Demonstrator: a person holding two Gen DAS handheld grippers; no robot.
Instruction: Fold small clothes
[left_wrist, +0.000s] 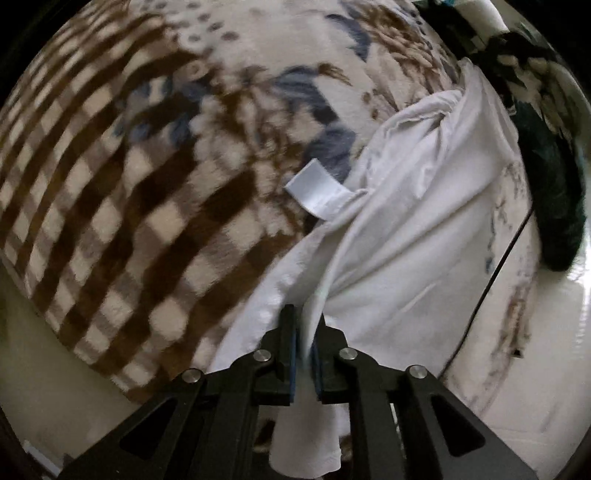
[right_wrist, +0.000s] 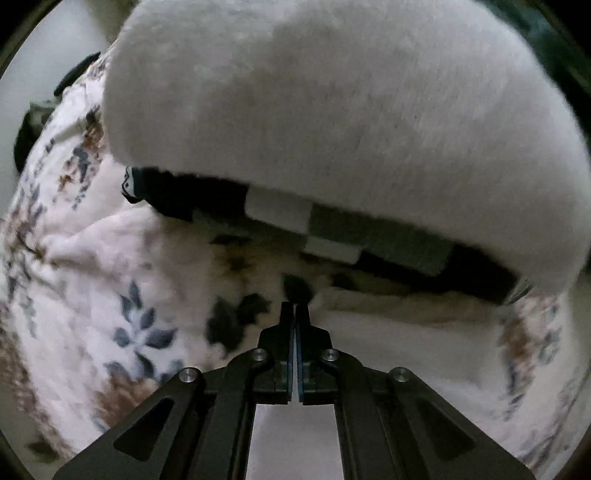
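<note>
Between the left gripper's (left_wrist: 304, 317) nearly closed jaws, a white garment (left_wrist: 406, 229) is hanging pinched, trailing over a patterned blanket (left_wrist: 129, 184); the right gripper (right_wrist: 295, 314) is hovering closed, empty.

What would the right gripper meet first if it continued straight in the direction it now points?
Probably the fluffy cream blanket with blue and brown leaf print just past the shut right gripper; depth is unclear. The thick white plush cover lies further on.

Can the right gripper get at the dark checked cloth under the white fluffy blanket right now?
Probably yes. The right gripper is shut and holds nothing, and the dark checked cloth shows just ahead below the white fluffy blanket, though the blanket overhangs it.
</note>
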